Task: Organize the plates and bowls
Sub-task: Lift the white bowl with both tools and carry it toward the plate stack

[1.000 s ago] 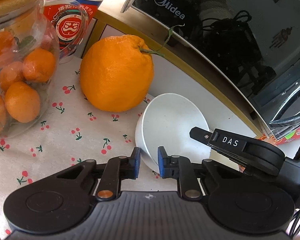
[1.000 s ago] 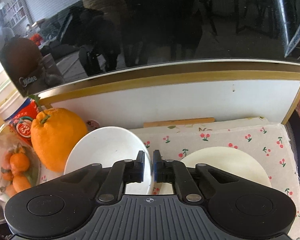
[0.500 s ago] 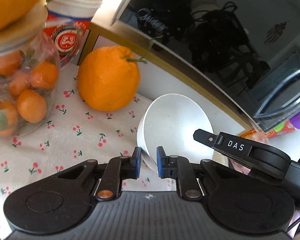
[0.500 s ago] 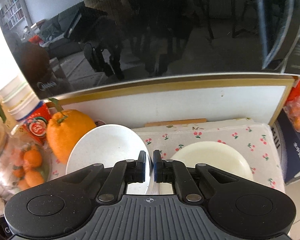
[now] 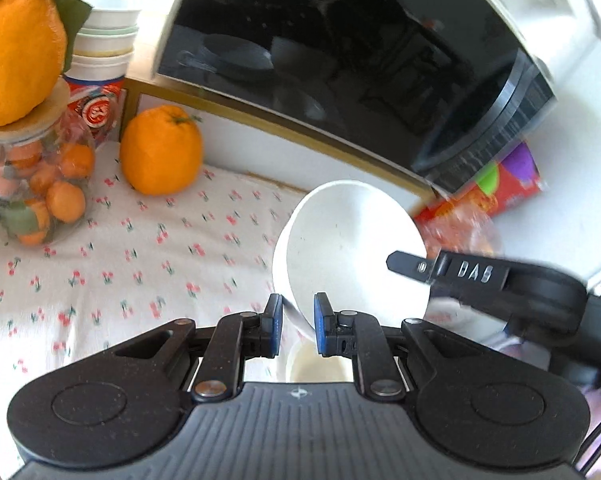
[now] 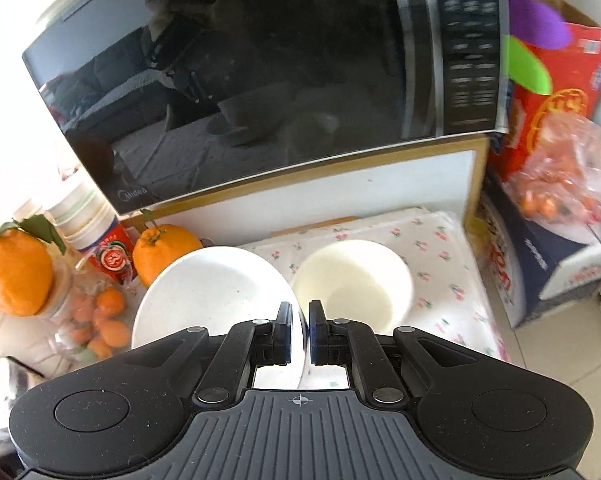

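Here the left tongs (image 5: 297, 326) are pinched on the near rim of a white bowl (image 5: 350, 248), the rim passing between the two blue pads, and the right tongs (image 6: 299, 334) are closed tight on the same white bowl at its opposite edge. Held by both, the bowl tilts with its open side facing away from the left camera, and in the left wrist view the right tongs reach in from the right across its far rim. The bowl hangs clear of the cherry-print cloth (image 5: 148, 248) on the table. Just right of it in the right wrist view, a cream bowl (image 6: 352, 282) sits upright on the cloth, beyond the right tongs' tips and apart from them. Farther left stand a large orange (image 5: 161, 150), a glass jar (image 5: 40, 184) of small oranges topped by another orange, and a stack of paper cups (image 5: 102, 60). Behind everything is a black microwave (image 6: 260, 80), with a red carton (image 6: 556, 92) at the right.
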The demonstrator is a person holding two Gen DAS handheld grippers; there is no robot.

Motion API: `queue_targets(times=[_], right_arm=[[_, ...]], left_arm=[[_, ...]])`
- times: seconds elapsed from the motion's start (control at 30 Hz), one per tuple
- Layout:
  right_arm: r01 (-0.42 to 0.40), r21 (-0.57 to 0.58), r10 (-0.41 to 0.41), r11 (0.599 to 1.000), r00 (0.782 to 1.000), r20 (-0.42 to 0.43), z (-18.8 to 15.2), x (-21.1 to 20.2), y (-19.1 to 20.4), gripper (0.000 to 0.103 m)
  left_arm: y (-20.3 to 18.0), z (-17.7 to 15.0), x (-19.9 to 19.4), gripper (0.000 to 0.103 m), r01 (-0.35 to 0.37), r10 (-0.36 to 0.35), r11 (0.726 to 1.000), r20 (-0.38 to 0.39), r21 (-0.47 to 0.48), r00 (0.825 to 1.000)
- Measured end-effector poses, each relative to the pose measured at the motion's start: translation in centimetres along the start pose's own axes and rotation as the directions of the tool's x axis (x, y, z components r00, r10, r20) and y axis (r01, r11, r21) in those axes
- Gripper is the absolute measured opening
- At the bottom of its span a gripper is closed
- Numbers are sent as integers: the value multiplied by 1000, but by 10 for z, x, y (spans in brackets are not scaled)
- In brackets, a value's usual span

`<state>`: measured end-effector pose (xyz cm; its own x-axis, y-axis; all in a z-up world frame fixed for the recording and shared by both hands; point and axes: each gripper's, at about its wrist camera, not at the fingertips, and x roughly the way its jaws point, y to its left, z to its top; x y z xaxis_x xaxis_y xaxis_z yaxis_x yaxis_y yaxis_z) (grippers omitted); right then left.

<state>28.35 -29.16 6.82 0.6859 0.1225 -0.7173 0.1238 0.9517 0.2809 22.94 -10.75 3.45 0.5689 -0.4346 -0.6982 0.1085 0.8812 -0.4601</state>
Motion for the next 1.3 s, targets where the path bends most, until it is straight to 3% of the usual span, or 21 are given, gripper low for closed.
queue_targets(times=[0.67,1.0,1.3], right_arm=[[82,52,-81,995,996,-20,-77,-99,-42,11],[98,148,-83,984,991,-102,-116,-97,-75,11],[151,91,-132,984,972,-194,-138,-78,-81,11]], left_arm=[[-44,-93,-40,16,62,-48,992,-126,108,991],[-45,-129,-32,19,81,-53,984,-180,157,982],[-43,-153,-13,20,77,-23,975,-249,209,968]])
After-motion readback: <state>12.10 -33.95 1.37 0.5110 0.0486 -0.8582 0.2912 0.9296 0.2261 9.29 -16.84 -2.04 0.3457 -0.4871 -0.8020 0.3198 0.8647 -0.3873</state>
